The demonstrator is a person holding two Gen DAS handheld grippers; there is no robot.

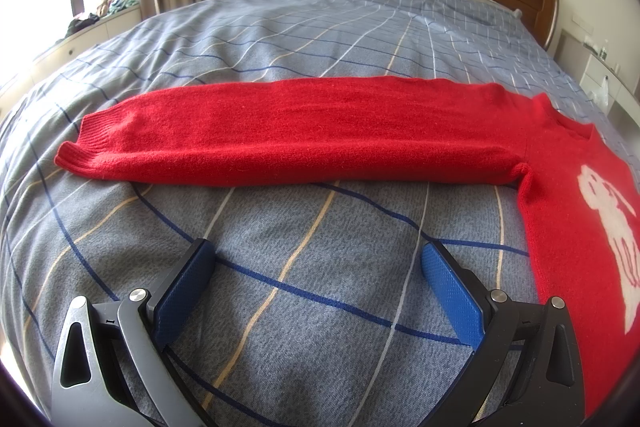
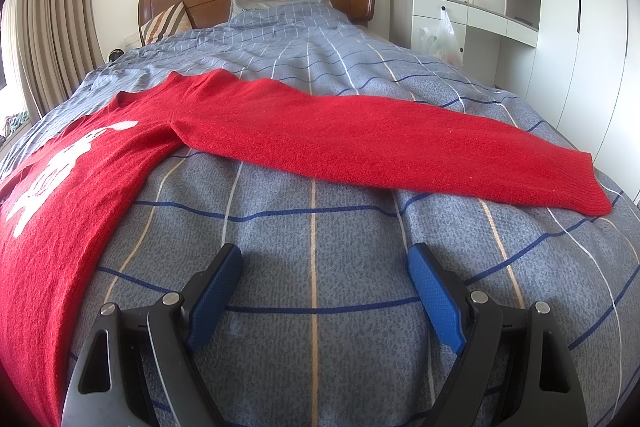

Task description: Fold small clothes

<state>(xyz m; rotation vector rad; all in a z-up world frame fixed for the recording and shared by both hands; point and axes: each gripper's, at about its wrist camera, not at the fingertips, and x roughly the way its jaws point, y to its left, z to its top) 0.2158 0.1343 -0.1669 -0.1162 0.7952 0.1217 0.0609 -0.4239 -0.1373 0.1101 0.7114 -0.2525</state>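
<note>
Item: 1 red sweater [image 1: 568,187], lying flat on the bed [image 1: 304,39], both sleeves spread straight out from its body. No fold made; all folding remains. Left gripper [image 1: 318,259] and right gripper [image 2: 324,263]: released, empty, poised near the sweater's hem side.

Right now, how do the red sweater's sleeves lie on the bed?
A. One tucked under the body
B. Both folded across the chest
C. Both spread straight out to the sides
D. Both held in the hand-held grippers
C: the red sweater lies flat on the checked bedspread, with one sleeve stretched out sideways in the left wrist view and the other sleeve stretched out the opposite way in the right wrist view.
</note>
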